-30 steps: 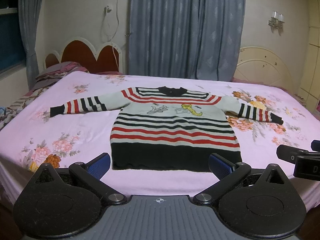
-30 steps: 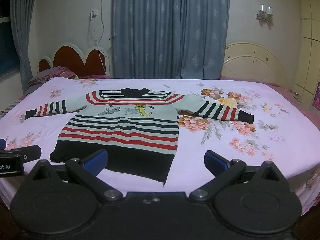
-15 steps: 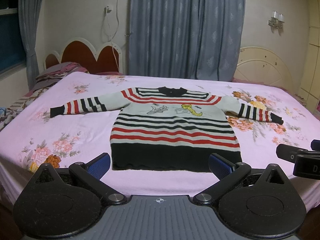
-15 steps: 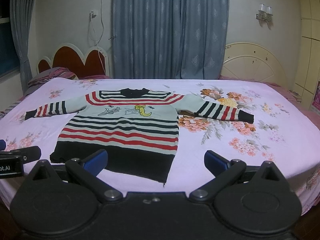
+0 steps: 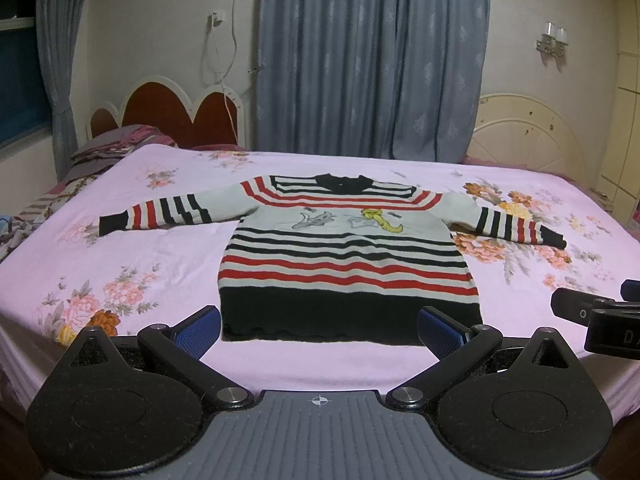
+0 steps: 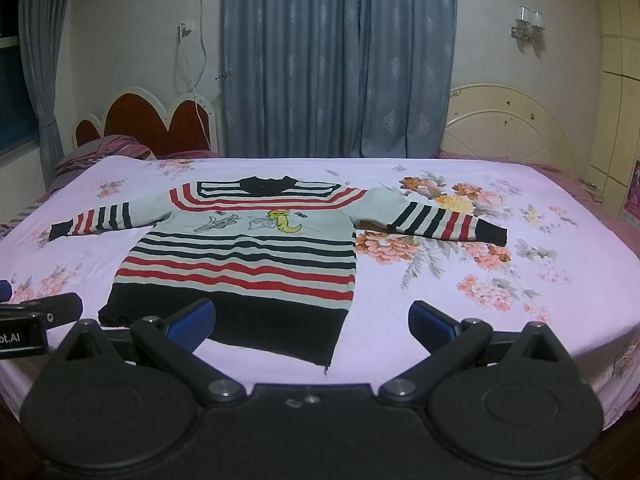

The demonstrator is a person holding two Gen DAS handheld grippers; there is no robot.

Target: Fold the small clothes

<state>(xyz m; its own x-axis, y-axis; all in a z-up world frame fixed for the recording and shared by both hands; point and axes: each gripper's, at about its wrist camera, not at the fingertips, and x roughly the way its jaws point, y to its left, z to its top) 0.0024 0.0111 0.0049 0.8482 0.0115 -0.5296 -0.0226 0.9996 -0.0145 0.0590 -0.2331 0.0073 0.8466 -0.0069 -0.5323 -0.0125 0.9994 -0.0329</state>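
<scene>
The sweater (image 5: 348,256) lies flat mid-bed, hem toward the near edge, sleeves spread sideways. Our left gripper (image 5: 320,328) and right gripper (image 6: 312,320) gape wide, empty, before that hem, the left squarer to it.

change: none visible | both views match earlier frames

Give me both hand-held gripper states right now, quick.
Left hand-held gripper: open, holding nothing, short of the striped sweater.
Right hand-held gripper: open, holding nothing, above the sweater's hem corner.
</scene>
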